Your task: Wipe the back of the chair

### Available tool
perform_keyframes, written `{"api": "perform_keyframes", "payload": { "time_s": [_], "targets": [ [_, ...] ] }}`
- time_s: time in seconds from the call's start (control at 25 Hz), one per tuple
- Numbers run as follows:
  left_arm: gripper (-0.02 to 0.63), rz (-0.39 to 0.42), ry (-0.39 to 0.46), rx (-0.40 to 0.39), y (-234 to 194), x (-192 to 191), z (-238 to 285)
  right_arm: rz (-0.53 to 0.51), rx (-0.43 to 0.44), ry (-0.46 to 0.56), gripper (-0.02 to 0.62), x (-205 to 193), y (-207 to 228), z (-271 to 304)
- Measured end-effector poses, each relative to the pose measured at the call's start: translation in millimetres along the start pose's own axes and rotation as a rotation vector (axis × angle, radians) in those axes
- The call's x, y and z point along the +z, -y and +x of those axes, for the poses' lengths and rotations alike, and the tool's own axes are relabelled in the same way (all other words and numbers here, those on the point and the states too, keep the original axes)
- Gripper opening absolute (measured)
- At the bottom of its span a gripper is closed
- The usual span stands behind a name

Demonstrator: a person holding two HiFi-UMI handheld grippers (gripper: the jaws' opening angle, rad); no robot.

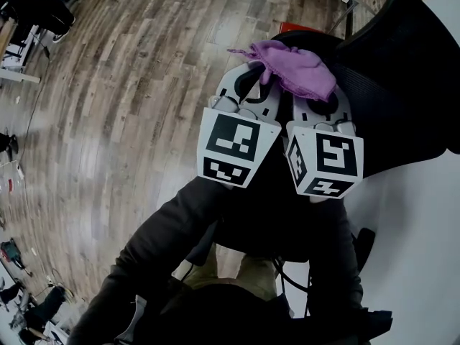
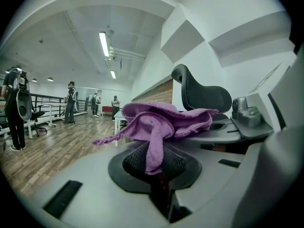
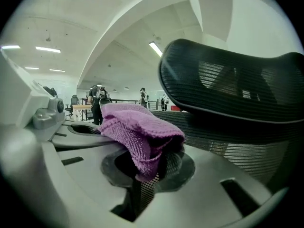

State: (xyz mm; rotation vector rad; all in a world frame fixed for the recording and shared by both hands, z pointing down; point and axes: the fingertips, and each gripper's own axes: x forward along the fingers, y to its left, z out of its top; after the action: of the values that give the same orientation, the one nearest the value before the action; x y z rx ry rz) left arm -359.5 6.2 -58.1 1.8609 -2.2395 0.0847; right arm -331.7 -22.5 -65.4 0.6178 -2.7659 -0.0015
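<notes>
Wood floor [image 1: 129,85] across the left and top of the head view, cluttered along its left edge with things too small to name. White desk [image 1: 410,250] at lower right, cut off by the frame.

Black mesh chair [image 1: 402,70] at upper right, only partly in frame. Close in the right gripper view: curved headrest above, ribbed mesh back below, its right side running out of the picture. Smaller and farther off in the left gripper view.

Dark sleeves [image 1: 165,250] at the bottom, hands hidden beneath the two marker cubes [image 1: 233,146].

Left claw [image 2: 159,172] pressed together, pinching a hanging fold of the purple cloth [image 2: 161,120]. Right claw [image 3: 156,170] likewise closed, biting a thicker bunched fold of the same cloth. Both claws side by side, tips covered by the cloth from above.

Cloth crumpled across both tips, one thin tail trailing leftward, held just beside the chair back. Touching the mesh or not: cannot tell.

A few people [image 2: 14,108] standing far off on the floor, small and blurred.
</notes>
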Motion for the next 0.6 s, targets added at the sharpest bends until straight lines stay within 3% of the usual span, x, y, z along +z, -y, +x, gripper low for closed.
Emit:
{"api": "perform_keyframes", "payload": {
  "time_s": [0.6],
  "targets": [
    [0.051,-0.018,0.017,0.049,-25.0,3.6,-17.8,-0.028,0.035,0.002,0.051,9.9,-29.7,11.7]
  ]
}}
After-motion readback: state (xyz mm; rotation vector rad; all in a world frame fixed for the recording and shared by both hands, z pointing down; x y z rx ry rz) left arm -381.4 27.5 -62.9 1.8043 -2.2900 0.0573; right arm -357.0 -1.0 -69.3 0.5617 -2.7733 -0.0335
